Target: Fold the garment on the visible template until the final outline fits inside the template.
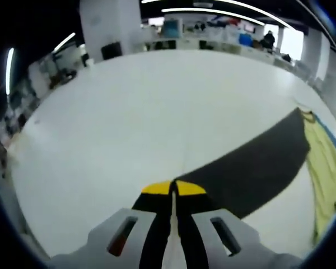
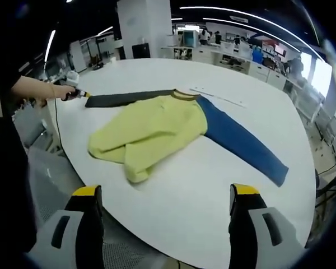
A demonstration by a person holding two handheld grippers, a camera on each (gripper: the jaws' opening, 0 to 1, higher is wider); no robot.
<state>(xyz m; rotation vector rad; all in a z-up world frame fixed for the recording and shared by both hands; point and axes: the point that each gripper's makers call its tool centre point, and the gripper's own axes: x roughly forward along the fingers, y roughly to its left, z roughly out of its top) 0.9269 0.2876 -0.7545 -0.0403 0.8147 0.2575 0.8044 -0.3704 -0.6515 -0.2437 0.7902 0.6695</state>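
- Low in the left gripper view, the left gripper (image 1: 173,190) has its two yellow-tipped jaws pressed together on the end of the dark sleeve (image 1: 252,168).
- That dark sleeve runs from the jaws up to the right edge of the frame, where the yellow garment (image 1: 325,179) lies on the white table (image 1: 134,117).
- At the bottom of the right gripper view, the right gripper (image 2: 165,210) has its jaws spread wide, with nothing between them.
- Near the middle of that view, the yellow garment (image 2: 151,134) lies bunched on the white table (image 2: 213,196), with a blue sleeve (image 2: 241,143) reaching toward the right.
- At the upper left, a person's hand (image 2: 59,91) holds the left gripper (image 2: 81,93) at the end of the dark sleeve (image 2: 129,98).
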